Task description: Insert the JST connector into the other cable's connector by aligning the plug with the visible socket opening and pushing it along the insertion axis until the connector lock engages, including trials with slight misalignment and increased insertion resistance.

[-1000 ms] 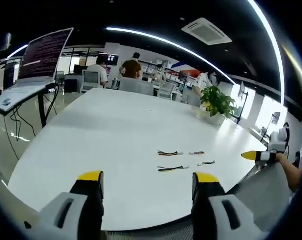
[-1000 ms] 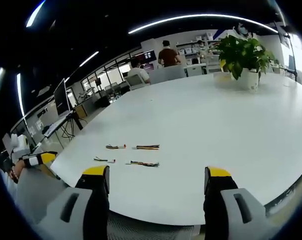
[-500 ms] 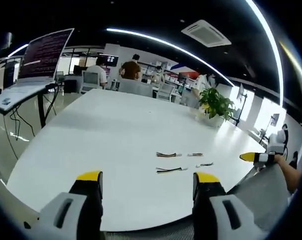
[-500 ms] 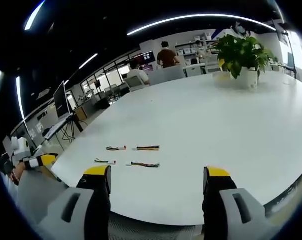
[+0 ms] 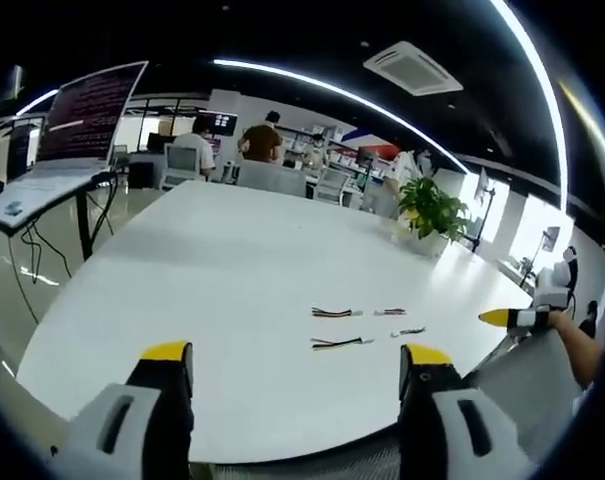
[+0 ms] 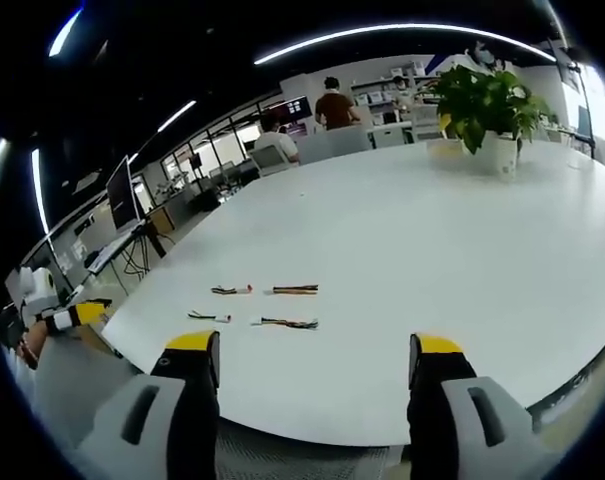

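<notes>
Four short cable pieces lie on the white table (image 5: pixel 232 270), well ahead of both grippers, too small to make out connector shapes. Left gripper (image 5: pixel 297 362) jaws spread wide, nothing between; ahead sit a striped wire cable (image 5: pixel 337 342) and another cable (image 5: pixel 332 312), two shorter stubs (image 5: pixel 402 322) beyond-right. Right gripper (image 6: pixel 315 348) also spread, empty; cables (image 6: pixel 285 323) ahead-left. Potted plant (image 6: pixel 485 110), glossy leaves, far ahead-right. Jaw bases cut off at frame bottom.
</notes>
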A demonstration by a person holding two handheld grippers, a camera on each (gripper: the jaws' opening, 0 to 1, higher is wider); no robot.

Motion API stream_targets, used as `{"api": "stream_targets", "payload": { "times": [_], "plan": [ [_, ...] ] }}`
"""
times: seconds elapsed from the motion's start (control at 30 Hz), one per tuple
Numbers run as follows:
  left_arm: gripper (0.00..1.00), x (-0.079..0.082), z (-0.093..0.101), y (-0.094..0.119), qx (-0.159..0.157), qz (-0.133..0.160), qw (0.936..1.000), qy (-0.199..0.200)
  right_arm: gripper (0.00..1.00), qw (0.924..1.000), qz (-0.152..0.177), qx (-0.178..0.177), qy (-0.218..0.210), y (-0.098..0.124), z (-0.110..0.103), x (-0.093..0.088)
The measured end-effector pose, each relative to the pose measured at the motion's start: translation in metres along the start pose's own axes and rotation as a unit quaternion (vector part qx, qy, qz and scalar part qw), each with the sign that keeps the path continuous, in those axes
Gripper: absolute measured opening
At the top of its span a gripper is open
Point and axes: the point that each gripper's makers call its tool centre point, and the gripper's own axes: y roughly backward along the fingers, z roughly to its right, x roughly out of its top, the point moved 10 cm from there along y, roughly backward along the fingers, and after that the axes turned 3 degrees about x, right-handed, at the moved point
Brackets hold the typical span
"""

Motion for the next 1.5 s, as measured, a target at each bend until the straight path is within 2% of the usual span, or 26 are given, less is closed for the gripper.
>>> {"api": "stream_targets", "payload": {
  "times": [0.07, 0.1, 0.17, 0.2, 0.23, 0.3, 0.43, 0.5, 0.53, 0.63, 0.8, 0.83, 0.87, 1.03, 1.1, 1.17, 1.27, 1.33, 1.5],
  "plan": [
    [0.92, 0.001, 0.001, 0.001, 0.002, -0.016, 0.9993, -0.033, 0.78, 1.0000, -0.004, -0.002, -0.004, 0.000, 0.000, 0.000],
    [0.93, 0.003, 0.002, 0.001, 0.000, -0.016, 0.9990, -0.041, 0.77, 0.9998, 0.005, 0.011, -0.014, 0.001, 0.000, 0.001],
    [0.94, 0.006, 0.002, 0.003, -0.006, -0.020, 0.9995, -0.025, 0.75, 0.9985, 0.022, 0.019, -0.046, 0.003, 0.000, 0.003],
    [0.95, 0.012, 0.004, 0.004, -0.025, -0.014, 0.9994, -0.018, 0.75, 0.9976, 0.026, 0.020, -0.061, 0.005, 0.001, 0.005],
    [0.96, 0.020, 0.005, 0.005, -0.032, 0.009, 0.9993, -0.014, 0.75, 0.9955, 0.041, 0.024, -0.083, 0.008, 0.002, 0.008],
    [0.98, 0.036, 0.008, 0.007, -0.032, 0.042, 0.9984, -0.022, 0.77, 0.9921, 0.074, 0.026, -0.098, 0.014, 0.001, 0.020],
    [0.98, 0.060, 0.020, 0.002, -0.045, 0.051, 0.9957, -0.063, 0.78, 0.9937, 0.094, 0.023, -0.056, 0.022, -0.008, 0.048],
    [0.98, 0.069, 0.024, -0.001, -0.050, 0.059, 0.9953, -0.058, 0.79, 0.9944, 0.100, 0.019, -0.028, 0.023, -0.013, 0.061],
    [0.97, 0.077, 0.028, -0.003, -0.057, 0.073, 0.9945, -0.048, 0.79, 0.9943, 0.105, 0.018, -0.012, 0.023, -0.018, 0.068],
    [0.96, 0.093, 0.036, -0.007, -0.062, 0.099, 0.9919, -0.051, 0.77, 0.9923, 0.117, 0.033, 0.024, 0.022, -0.032, 0.083],
    [0.97, 0.118, 0.047, -0.014, -0.075, 0.123, 0.9869, -0.073, 0.81, 0.9835, 0.163, 0.073, 0.030, 0.019, -0.052, 0.112],
    [0.97, 0.125, 0.050, -0.017, -0.079, 0.133, 0.9851, -0.076, 0.82, 0.9791, 0.184, 0.079, 0.031, 0.017, -0.054, 0.120],
    [0.97, 0.131, 0.053, -0.021, -0.084, 0.138, 0.9839, -0.077, 0.82, 0.9773, 0.192, 0.084, 0.032, 0.016, -0.056, 0.125],
    [0.96, 0.153, 0.064, -0.033, -0.099, 0.162, 0.9782, -0.085, 0.84, 0.9700, 0.220, 0.090, 0.051, 0.010, -0.063, 0.149],
    [0.96, 0.159, 0.067, -0.040, -0.103, 0.164, 0.9774, -0.085, 0.80, 0.9657, 0.229, 0.107, 0.060, 0.007, -0.067, 0.159],
    [0.96, 0.165, 0.068, -0.048, -0.107, 0.166, 0.9766, -0.084, 0.77, 0.9649, 0.231, 0.108, 0.064, 0.005, -0.068, 0.167],
    [0.97, 0.173, 0.069, -0.061, -0.109, 0.168, 0.9760, -0.085, 0.79, 0.9570, 0.256, 0.108, 0.085, -0.001, -0.068, 0.185],
    [0.97, 0.177, 0.070, -0.072, -0.117, 0.167, 0.9749, -0.089, 0.77, 0.9530, 0.269, 0.110, 0.086, -0.007, -0.066, 0.193],
    [0.99, 0.177, 0.069, -0.096, -0.125, 0.149, 0.9771, -0.085, 0.73, 0.9489, 0.284, 0.112, 0.079, -0.023, -0.058, 0.203]
  ]
}}
